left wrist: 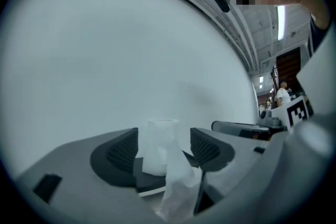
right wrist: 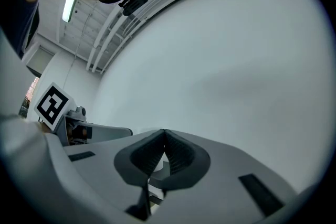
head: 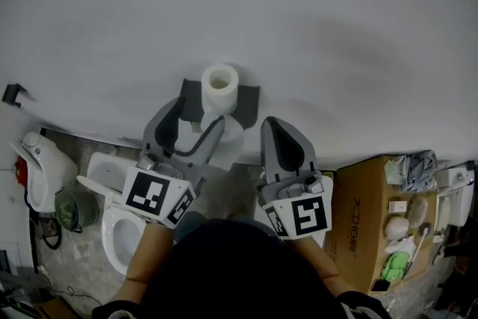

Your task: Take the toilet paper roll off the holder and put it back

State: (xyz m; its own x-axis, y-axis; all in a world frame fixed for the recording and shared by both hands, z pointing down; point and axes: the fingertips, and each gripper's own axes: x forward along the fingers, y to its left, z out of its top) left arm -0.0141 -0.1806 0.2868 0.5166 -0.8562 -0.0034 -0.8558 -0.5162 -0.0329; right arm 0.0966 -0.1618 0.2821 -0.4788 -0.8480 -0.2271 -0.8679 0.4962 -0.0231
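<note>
A white toilet paper roll (head: 220, 85) stands on a dark grey holder (head: 249, 98) fixed to the pale wall. A loose tail of paper (head: 231, 137) hangs below it. My left gripper (head: 199, 114) is open just under the roll. In the left gripper view the roll (left wrist: 157, 144) sits between the two pads (left wrist: 122, 153), with a narrow gap on each side, and the tail (left wrist: 179, 186) droops in front of the holder (left wrist: 149, 182). My right gripper (head: 271, 125) is shut and empty, to the right of the holder. Its jaws meet at the tips in the right gripper view (right wrist: 164, 136).
Below on the floor are a white toilet (head: 119, 228), a white fixture (head: 45, 168) and a green fan (head: 75, 209) at the left. A cardboard box (head: 373, 228) with several small items stands at the right. The wall (head: 314, 26) fills the upper view.
</note>
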